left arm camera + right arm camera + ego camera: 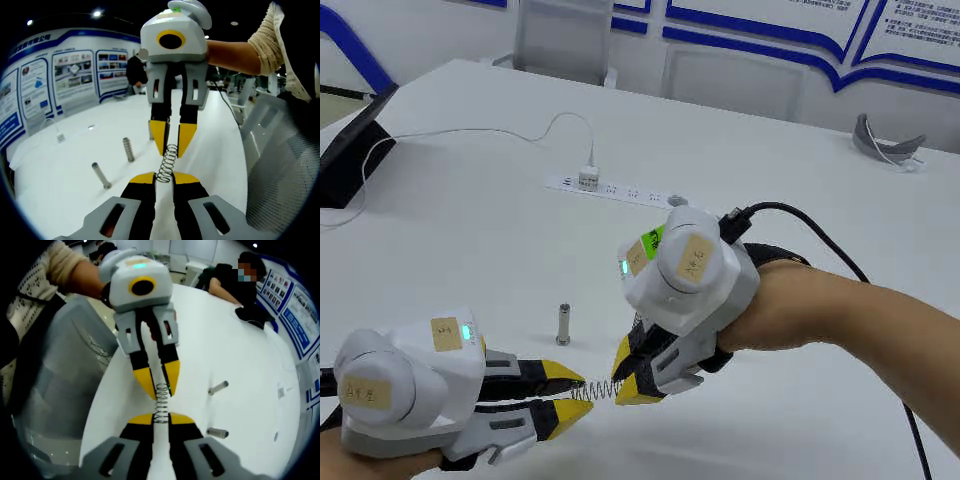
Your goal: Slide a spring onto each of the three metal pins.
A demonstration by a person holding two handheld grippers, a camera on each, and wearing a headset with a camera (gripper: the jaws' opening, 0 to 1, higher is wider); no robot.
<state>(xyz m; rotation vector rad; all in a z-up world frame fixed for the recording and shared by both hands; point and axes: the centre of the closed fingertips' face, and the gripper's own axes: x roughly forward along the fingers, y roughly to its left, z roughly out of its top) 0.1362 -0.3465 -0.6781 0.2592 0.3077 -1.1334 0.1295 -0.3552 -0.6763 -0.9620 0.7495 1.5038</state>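
The left claw (575,398) has its yellow-tipped jaws pressed together on one end of a small coil spring (602,389). The right claw (625,378) pinches the other end. The spring is held stretched between the two sets of tips, clear of the white table (470,260)

In the left gripper view the spring runs straight out from that claw's shut jaws into the right claw's tips, which point back at it. In the right gripper view it is the same the other way round

To the left of the left claw's jaws, near but apart, a smooth pin (101,176) stands upright on the table. Just beyond it stands a ribbed pin (128,149); whether the ribbing is a coil I cannot tell. Neither touches the held spring

In the head view an upright pin (563,324) stands beyond the spring, between the two claw bodies

Well beyond both claws lies a white power strip (610,188), with a plug and a white cable (470,132) on it
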